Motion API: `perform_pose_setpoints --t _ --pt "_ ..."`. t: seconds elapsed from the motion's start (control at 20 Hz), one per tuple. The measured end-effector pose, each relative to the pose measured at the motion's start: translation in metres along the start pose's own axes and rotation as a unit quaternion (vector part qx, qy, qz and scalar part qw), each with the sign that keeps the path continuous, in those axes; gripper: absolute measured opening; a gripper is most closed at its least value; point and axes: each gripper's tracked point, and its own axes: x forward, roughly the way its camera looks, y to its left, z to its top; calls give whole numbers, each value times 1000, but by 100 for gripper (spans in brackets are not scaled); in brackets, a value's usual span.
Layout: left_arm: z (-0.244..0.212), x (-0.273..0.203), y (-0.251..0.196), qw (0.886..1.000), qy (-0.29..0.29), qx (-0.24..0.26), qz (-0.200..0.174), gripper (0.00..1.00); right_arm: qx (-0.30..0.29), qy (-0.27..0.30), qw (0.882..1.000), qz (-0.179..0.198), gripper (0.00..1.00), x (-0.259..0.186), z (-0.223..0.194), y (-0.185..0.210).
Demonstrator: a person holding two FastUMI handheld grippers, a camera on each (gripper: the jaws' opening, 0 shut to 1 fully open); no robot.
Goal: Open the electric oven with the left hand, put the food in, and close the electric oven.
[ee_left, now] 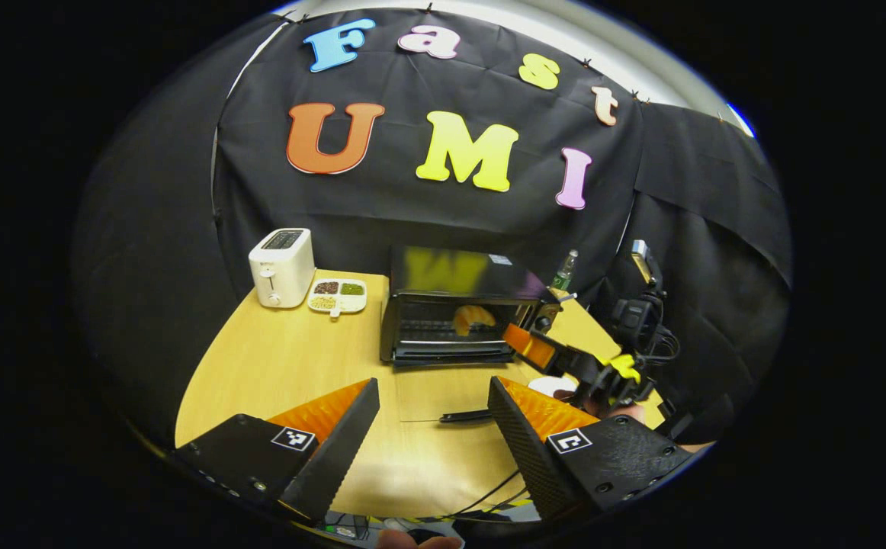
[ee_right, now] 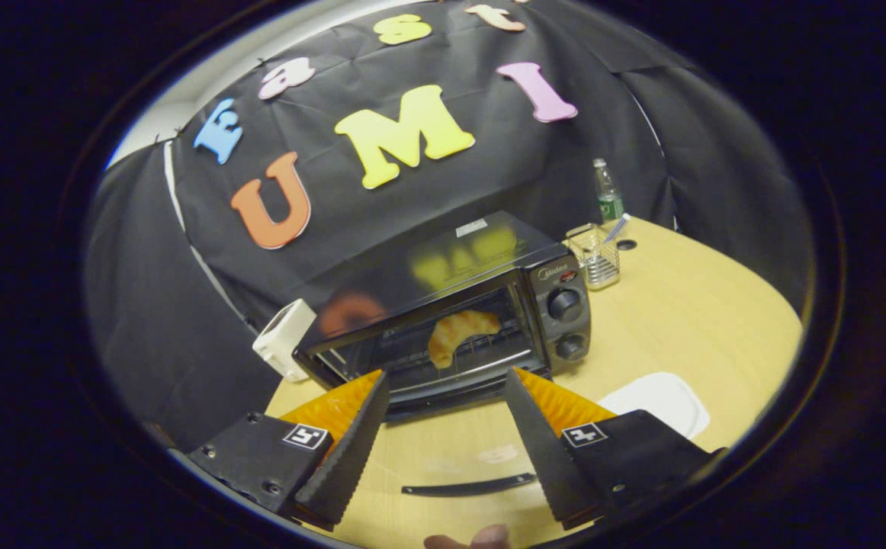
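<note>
One electric oven (ee_right: 458, 320) stands on the table (ee_right: 687, 320), and one piece of food, a croissant (ee_right: 462, 334), lies inside it on the wire rack. The croissant's long axis runs across the oven's width, its curved back toward the top and its two tips pointing down toward the front opening. The oven's door (ee_right: 443, 450) is dropped flat toward the viewer, with one dark handle (ee_right: 470, 485) along its front edge. Two knobs (ee_right: 565, 303) sit one above the other on the oven's right panel.

In the left gripper view the oven (ee_left: 454, 316) faces forward with the croissant (ee_left: 473, 317) visible in the cavity. The left gripper (ee_left: 431, 423) hovers over the open door, its jaws spread wide with nothing between them. The right gripper (ee_right: 447, 427) also has its jaws spread and empty, just in front of the oven mouth; from the left gripper view it (ee_left: 523, 347) reaches in from the right.

Around the oven: one white toaster (ee_left: 283, 267), one divided dish (ee_left: 338, 296) of grains beside it, one white plate (ee_right: 656, 402), one clear cup (ee_right: 599, 258), one bottle (ee_right: 607, 191). The table is pale wood, enclosed by black cloth walls.
</note>
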Motion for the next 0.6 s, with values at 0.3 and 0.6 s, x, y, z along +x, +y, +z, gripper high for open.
perform_pose_setpoints --t 0.3,0.6 --pt "-14 23 -27 1000 -6 -20 -12 95 -26 11 999 -28 95 -78 15 -37" --pt "-61 52 -38 999 29 -30 -1 95 -38 1 997 -66 96 -128 44 -81"
